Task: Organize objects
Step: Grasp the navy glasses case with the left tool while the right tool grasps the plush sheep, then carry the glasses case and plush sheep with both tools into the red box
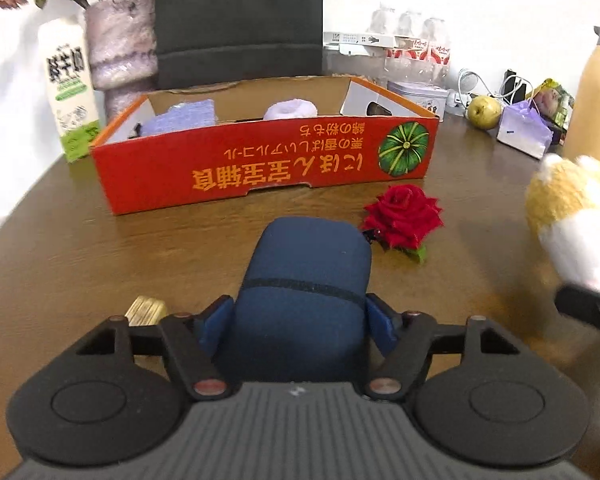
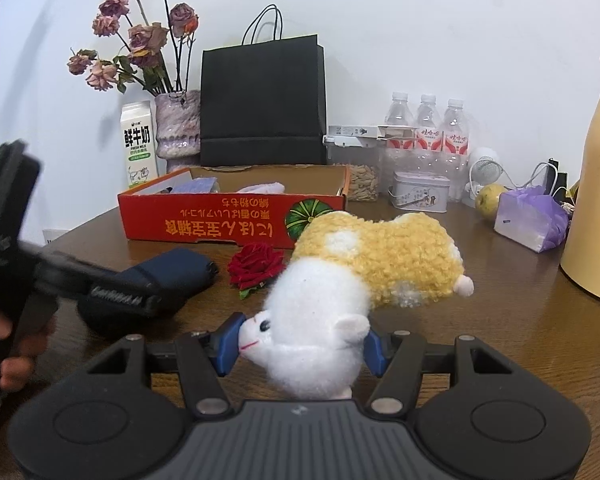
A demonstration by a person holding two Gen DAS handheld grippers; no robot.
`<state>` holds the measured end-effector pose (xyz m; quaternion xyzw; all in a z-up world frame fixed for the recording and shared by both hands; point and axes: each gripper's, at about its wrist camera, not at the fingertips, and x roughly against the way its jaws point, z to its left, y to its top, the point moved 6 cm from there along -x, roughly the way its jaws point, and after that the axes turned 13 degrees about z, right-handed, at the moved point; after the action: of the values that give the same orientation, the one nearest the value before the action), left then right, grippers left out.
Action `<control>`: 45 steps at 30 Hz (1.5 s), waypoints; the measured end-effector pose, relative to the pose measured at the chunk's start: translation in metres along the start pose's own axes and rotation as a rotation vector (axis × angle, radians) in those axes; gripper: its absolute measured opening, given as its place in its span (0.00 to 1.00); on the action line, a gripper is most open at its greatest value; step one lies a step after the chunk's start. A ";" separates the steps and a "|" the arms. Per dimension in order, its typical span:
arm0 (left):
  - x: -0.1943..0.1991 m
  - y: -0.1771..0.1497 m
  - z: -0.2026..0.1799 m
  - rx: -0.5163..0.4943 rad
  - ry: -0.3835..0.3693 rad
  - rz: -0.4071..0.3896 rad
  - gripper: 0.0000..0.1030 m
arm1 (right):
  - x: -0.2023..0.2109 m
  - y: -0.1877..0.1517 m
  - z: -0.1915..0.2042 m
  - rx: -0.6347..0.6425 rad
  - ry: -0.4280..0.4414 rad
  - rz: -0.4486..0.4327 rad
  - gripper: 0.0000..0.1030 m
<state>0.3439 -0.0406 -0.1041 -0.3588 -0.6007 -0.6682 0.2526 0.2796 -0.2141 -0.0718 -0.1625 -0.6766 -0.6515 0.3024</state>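
On the brown wooden desk (image 1: 80,240), the left gripper (image 1: 300,318) straddles a dark navy soft fabric pouch (image 1: 306,264). Its blue pads (image 1: 214,322) sit against the pouch's two sides, so it appears to be pinching the pouch, though the contact on the near side is hard to confirm. The pouch lies on the desk, pointing toward the shallow red cardboard box with a green pumpkin print (image 1: 260,168). That box stands well apart from the pouch and holds a pale lilac knitted square (image 1: 184,116) and a lilac fluffy ring (image 1: 290,110). Just beside the pouch's far right corner lies a red fabric rose (image 1: 404,216). A small ribbed gold cap (image 1: 146,310) sits near the gripper's left finger.

The right gripper (image 2: 300,346) is clamped on the white head of a yellow-and-white plush lamb (image 2: 364,264), whose yellow body stretches away over the desk in front of the box. From the right wrist view, a person's hand (image 2: 16,344) holds the left gripper's handle at the left edge.
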 end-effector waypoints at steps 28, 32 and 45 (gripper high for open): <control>0.069 -0.043 0.008 0.105 0.088 -0.149 0.63 | 0.011 -0.001 0.019 0.074 0.044 -0.042 0.57; 0.073 -0.041 0.008 0.119 0.092 -0.163 0.63 | 0.011 -0.001 0.025 0.080 0.050 -0.043 0.57; 0.094 -0.005 0.016 0.160 0.107 -0.211 0.63 | 0.017 0.040 0.049 0.115 0.086 -0.087 0.57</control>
<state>0.2856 -0.0152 -0.0334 -0.2360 -0.6722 -0.6592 0.2406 0.2814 -0.1656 -0.0284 -0.0869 -0.7057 -0.6304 0.3116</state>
